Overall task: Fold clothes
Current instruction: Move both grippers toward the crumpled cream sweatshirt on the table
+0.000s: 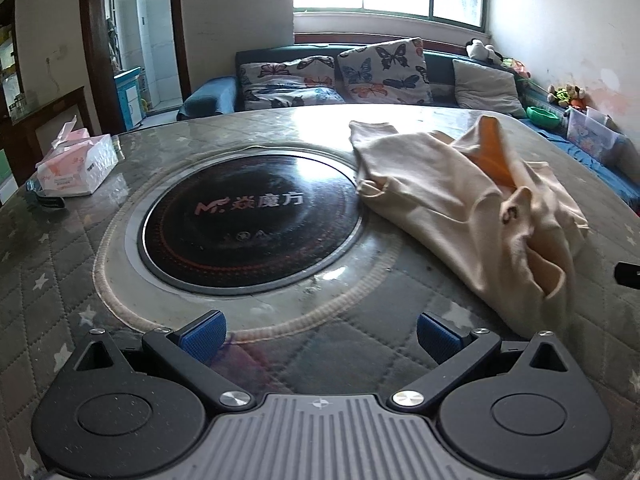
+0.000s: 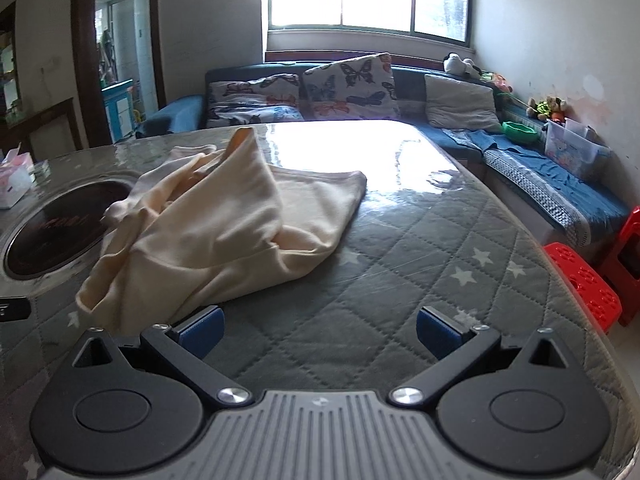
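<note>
A cream garment (image 1: pixel 464 204) with an orange inner lining lies crumpled on the table, to the right of the round black cooktop (image 1: pixel 252 216). In the right wrist view the same garment (image 2: pixel 224 224) is heaped at centre left. My left gripper (image 1: pixel 320 336) is open near the table's front edge, left of the garment's near end, with nothing between its blue pads (image 1: pixel 204 334). My right gripper (image 2: pixel 318 332) is open too; its left pad (image 2: pixel 202 330) sits just in front of the garment's near hem, apart from it.
The table (image 2: pixel 420 264) has a grey quilted star cover under clear plastic. A tissue box (image 1: pixel 76 164) stands at the far left. A sofa with butterfly cushions (image 1: pixel 380 72) runs behind. Red plastic stools (image 2: pixel 584 284) stand off the right edge.
</note>
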The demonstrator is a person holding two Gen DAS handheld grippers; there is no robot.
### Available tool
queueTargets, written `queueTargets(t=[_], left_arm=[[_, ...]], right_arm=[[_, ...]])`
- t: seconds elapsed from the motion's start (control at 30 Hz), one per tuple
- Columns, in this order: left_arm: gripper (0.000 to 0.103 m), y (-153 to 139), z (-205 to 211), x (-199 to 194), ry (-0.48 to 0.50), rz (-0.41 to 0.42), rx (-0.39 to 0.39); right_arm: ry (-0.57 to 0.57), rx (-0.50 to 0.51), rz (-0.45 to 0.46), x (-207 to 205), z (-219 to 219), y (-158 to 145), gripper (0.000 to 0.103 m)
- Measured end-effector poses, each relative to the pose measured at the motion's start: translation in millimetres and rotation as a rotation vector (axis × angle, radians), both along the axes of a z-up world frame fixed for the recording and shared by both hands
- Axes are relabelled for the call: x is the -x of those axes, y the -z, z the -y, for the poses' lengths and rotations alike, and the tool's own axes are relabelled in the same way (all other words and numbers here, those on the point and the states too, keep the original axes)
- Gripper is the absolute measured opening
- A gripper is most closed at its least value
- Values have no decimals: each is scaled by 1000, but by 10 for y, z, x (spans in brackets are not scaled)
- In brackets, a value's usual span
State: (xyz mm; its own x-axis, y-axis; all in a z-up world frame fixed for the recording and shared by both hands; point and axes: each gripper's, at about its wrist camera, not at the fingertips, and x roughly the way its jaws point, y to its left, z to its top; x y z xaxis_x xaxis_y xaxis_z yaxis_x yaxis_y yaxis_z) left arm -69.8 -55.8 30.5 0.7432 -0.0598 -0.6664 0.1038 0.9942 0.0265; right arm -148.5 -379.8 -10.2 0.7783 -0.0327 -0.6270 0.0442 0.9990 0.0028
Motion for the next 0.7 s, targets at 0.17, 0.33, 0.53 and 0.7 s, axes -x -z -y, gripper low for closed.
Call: queueTargets(t=[0.17,0.33,0.53,0.7], left_arm=[[103,-27,75,64,17,-2,2],[103,-40,140,120,34,-6,0],[103,-60,190,166,51,-2,-10],[103,-65,236,170,63,-1,-20]], right_arm=[[-15,-8,3,81,-64,-9,103],[-30,-12,9,155,-115,-23,103],[-51,-9,11,203,-188,-28,103],[-69,-6,14,213,-240,-33,103]])
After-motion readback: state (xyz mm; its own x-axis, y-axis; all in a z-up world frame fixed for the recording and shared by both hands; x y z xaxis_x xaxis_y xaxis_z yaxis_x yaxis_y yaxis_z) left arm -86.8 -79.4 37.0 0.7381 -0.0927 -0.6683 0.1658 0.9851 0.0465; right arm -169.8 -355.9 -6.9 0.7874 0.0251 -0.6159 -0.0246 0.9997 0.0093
